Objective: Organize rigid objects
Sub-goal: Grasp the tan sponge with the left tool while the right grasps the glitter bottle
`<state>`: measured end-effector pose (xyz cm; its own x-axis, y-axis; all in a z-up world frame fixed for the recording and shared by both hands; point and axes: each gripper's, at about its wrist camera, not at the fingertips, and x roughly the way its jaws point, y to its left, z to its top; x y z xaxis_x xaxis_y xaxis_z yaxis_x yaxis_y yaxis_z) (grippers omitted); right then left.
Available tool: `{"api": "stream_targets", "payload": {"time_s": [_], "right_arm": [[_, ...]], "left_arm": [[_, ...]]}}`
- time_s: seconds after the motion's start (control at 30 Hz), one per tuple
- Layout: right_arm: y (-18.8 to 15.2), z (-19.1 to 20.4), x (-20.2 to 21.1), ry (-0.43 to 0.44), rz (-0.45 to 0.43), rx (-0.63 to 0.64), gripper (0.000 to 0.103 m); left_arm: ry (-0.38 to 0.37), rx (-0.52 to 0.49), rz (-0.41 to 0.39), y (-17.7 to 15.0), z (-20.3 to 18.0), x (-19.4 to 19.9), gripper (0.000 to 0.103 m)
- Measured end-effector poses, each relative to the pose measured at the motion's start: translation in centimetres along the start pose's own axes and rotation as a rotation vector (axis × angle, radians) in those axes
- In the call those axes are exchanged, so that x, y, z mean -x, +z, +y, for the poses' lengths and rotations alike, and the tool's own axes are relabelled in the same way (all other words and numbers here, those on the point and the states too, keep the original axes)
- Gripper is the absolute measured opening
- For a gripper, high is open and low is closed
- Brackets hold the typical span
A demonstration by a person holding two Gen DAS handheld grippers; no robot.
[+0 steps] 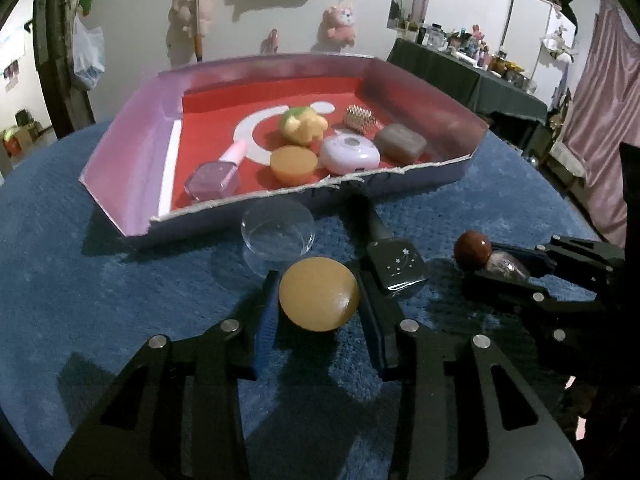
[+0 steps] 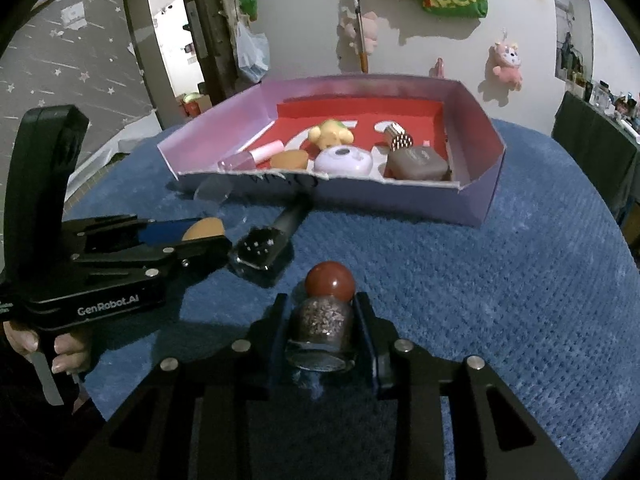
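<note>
My left gripper (image 1: 318, 280) is shut on a round orange soap (image 1: 319, 299) just above the blue mat; it also shows in the right wrist view (image 2: 204, 229). My right gripper (image 2: 321, 300) is shut on a small glitter bottle (image 2: 322, 326) with a red ball cap (image 2: 330, 282), also seen in the left wrist view (image 1: 506, 263). A black nail polish bottle (image 1: 394, 266) lies on the mat between the grippers. A pink-walled box (image 1: 132, 152) with a red floor stands behind and holds several small objects.
A clear round lid (image 1: 278, 227) leans by the box's torn front wall (image 1: 320, 196). Inside the box are a pink polish bottle (image 1: 218, 172), an orange puck (image 1: 294, 164), a lilac case (image 1: 350, 154), a grey soap (image 1: 400, 142) and a yellow toy (image 1: 302, 124).
</note>
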<state>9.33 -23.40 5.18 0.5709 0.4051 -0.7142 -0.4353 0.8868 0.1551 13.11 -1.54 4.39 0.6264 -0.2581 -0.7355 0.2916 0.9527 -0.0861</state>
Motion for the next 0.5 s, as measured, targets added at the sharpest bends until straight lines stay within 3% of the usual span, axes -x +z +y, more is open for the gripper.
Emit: {"api": "stream_targets", "payload": {"time_s": [0.5], "right_arm": [[0.39,0.55,0.62,0.0,-0.015,0.009,0.034]], "left_arm": [[-0.011,-0.008,-0.014,0.03,-0.29,0.8,0.035]]}}
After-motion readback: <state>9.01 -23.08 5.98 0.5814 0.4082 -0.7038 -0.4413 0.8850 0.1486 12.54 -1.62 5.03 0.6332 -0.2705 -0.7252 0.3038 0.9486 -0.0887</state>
